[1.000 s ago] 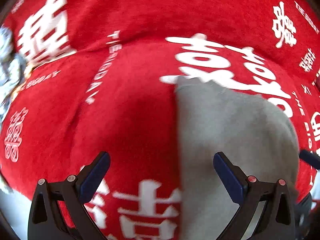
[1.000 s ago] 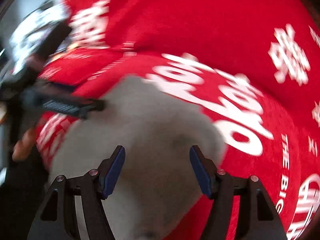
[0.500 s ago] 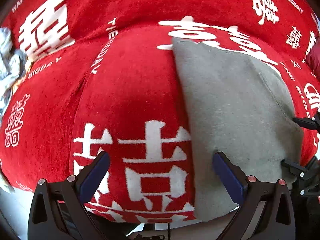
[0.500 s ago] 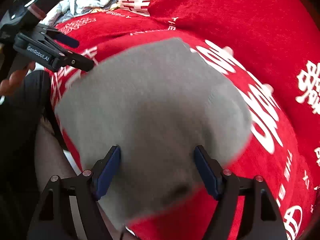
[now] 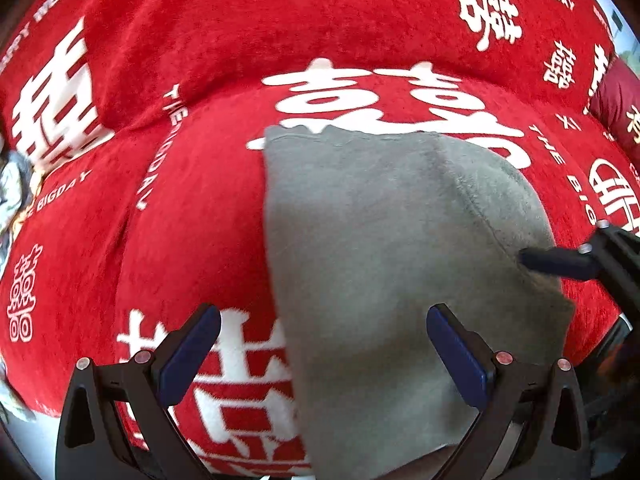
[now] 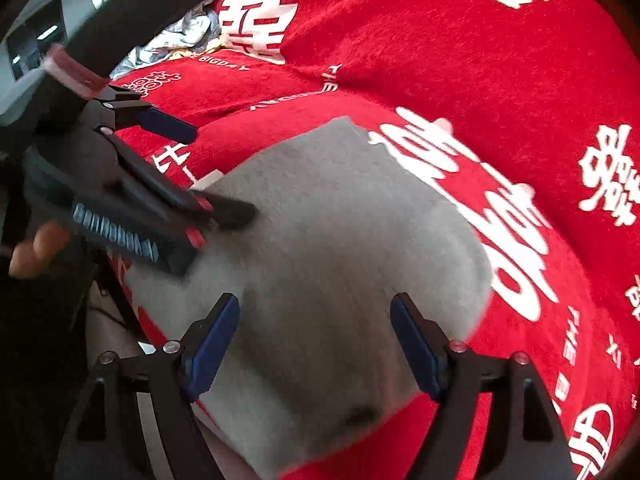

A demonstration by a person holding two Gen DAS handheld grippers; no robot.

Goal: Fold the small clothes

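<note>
A grey folded garment (image 5: 384,264) lies flat on the red sofa cover; it also shows in the right wrist view (image 6: 336,264). My left gripper (image 5: 324,344) is open, hovering over the garment's near left edge, with nothing between its fingers. My right gripper (image 6: 316,340) is open above the garment's near part and holds nothing. The right gripper's fingers (image 5: 560,262) show at the garment's right edge in the left wrist view. The left gripper (image 6: 176,168) shows at the garment's left side in the right wrist view.
The red cover with white characters (image 5: 200,220) spans the seat cushion and the backrest (image 5: 280,12). A crumpled pale patterned cloth (image 6: 176,36) lies at the far left of the sofa. The sofa's front edge runs just below both grippers.
Both grippers stayed open. They drew back from the garment toward the sofa's front edge, then came in closer again. The garment lies flat and has not moved.
</note>
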